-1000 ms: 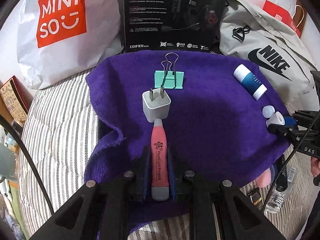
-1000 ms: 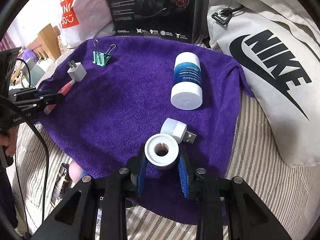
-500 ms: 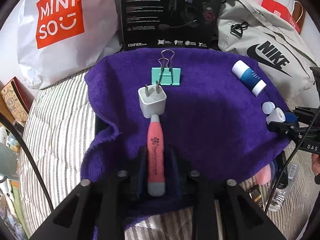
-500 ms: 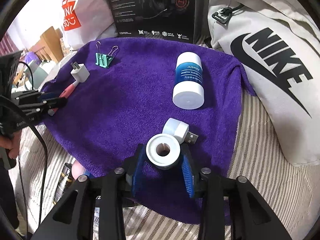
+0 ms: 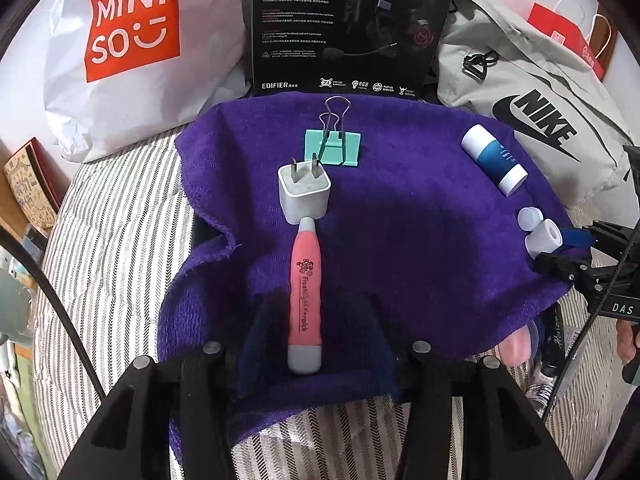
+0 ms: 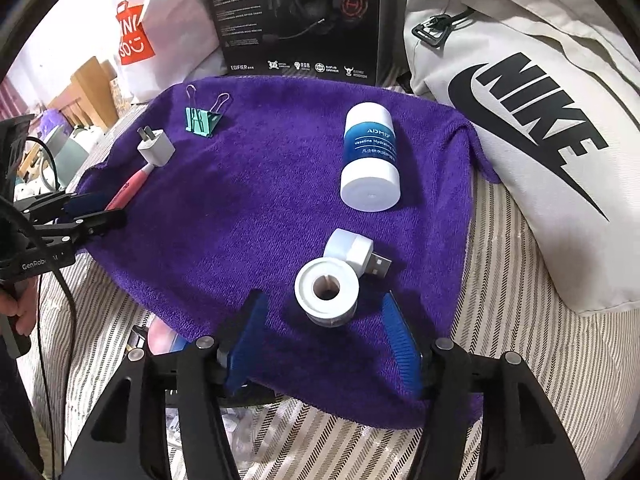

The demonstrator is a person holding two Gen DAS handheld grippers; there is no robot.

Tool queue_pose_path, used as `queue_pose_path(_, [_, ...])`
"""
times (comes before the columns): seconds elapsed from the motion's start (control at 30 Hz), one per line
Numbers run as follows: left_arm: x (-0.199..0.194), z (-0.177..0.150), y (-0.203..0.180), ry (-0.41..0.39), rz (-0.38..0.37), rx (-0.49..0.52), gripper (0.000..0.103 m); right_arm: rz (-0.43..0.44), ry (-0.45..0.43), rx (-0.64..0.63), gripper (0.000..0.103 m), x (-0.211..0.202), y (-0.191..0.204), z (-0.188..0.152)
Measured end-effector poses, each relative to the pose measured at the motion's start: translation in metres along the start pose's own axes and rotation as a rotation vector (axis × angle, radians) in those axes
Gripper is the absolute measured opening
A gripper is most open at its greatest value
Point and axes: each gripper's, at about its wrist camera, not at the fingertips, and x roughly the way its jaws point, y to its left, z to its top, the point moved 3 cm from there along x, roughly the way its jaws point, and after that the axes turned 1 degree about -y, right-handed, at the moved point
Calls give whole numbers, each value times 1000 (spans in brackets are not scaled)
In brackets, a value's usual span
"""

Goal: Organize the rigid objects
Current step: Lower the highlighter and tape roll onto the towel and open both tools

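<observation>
Left of the right tongs (image 6: 324,332), a pink item (image 6: 160,338) lies half under the purple towel (image 6: 248,208) edge; kind not discernible. Clear bottle (image 5: 538,390), right of the left tongs (image 5: 306,336), is cut off by cable and frame. Small print on the headset box (image 5: 344,24), beyond the tongs, is illegible.

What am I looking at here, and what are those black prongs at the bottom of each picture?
Those prongs are two-finger grippers that a person holds, one per hand, each with a wide-angle camera looking along its fingers. One picture comes from the left gripper, the other from the right gripper. Both stand open, holding nothing. A pink flashlight pen lies between the left fingers, a white tape roll between the right ones. On the purple towel also lie a white charger plug, a green binder clip, a blue-and-white Vaseline stick and a small white USB light.
</observation>
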Motion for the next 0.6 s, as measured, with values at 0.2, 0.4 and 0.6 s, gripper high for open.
queue_pose_path(0.2, [1, 0, -2, -14, 5, 4, 54, 7, -42, -8, 62, -2, -1, -3])
queue_pose_path(0.4, [-3, 1, -7, -35, 11, -21, 68, 35, -83, 4, 71, -4, -1, -4])
queue_pose_path(0.6, [-40, -11, -21, -71, 12, 21, 88, 23, -132, 40, 103, -28, 10, -12])
